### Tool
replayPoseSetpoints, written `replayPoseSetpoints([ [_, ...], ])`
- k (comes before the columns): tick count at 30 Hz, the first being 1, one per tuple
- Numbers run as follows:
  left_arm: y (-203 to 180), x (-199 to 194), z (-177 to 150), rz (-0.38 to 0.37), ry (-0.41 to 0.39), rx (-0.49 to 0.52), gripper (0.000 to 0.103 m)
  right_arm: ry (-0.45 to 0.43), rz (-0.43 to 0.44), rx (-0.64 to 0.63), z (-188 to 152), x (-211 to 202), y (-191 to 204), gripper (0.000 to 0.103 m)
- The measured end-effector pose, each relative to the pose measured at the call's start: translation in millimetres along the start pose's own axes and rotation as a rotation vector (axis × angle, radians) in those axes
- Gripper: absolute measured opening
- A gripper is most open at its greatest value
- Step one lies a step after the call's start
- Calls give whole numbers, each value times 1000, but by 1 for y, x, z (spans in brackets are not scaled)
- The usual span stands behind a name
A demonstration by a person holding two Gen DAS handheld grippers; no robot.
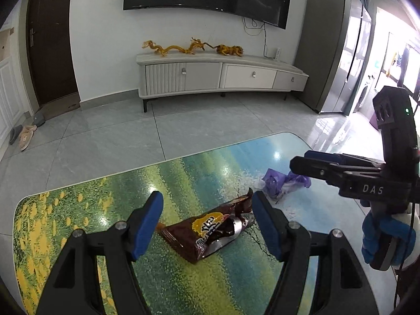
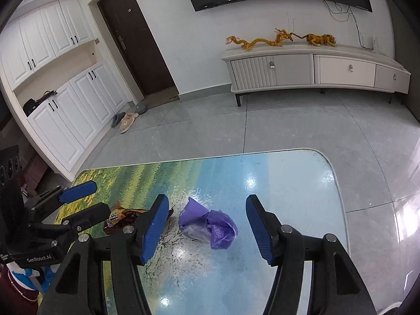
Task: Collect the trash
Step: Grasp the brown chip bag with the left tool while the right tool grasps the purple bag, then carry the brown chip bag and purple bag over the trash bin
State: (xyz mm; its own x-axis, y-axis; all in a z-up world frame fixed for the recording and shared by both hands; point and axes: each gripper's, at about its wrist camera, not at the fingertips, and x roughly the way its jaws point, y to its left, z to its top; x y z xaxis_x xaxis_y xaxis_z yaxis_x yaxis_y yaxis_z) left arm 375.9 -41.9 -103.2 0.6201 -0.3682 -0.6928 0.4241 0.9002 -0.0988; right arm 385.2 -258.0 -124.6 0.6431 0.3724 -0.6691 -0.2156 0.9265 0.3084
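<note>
Bare table [image 2: 302,183] lies right of the purple wrapper [image 2: 210,223]; brown wrapper [image 1: 207,233] crowds its left.

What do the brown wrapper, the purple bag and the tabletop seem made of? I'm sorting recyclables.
Brown wrapper: looks like glossy plastic film with a foil lining, going by the silvery inside at its torn end.
Purple bag: thin, soft plastic film; it crumples and looks partly translucent.
Tabletop: hard, glossy printed surface, perhaps glass or laminate; it mirrors the ceiling lights.
</note>
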Motion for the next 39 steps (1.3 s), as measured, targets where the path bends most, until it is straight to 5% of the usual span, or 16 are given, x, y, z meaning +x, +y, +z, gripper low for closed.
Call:
replayPoseSetpoints([
  [6, -5, 24, -7, -25, 59, 59, 68, 92, -7, -36, -5, 34, -1, 59],
  [11, -9, 32, -20, -17, 98, 85, 66, 105, -16, -68, -12, 29, 1, 45],
  [18, -12, 25, -32, -41, 107, 58, 31, 106, -16, -90, -34, 11, 8, 39],
  [20, -12, 19, -35, -44, 102, 36, 29, 106, -13, -90, -42, 4, 10, 36],
  [39, -76, -145, -100, 6, -22, 9, 27, -12, 77, 30, -134, -155, 35, 35],
])
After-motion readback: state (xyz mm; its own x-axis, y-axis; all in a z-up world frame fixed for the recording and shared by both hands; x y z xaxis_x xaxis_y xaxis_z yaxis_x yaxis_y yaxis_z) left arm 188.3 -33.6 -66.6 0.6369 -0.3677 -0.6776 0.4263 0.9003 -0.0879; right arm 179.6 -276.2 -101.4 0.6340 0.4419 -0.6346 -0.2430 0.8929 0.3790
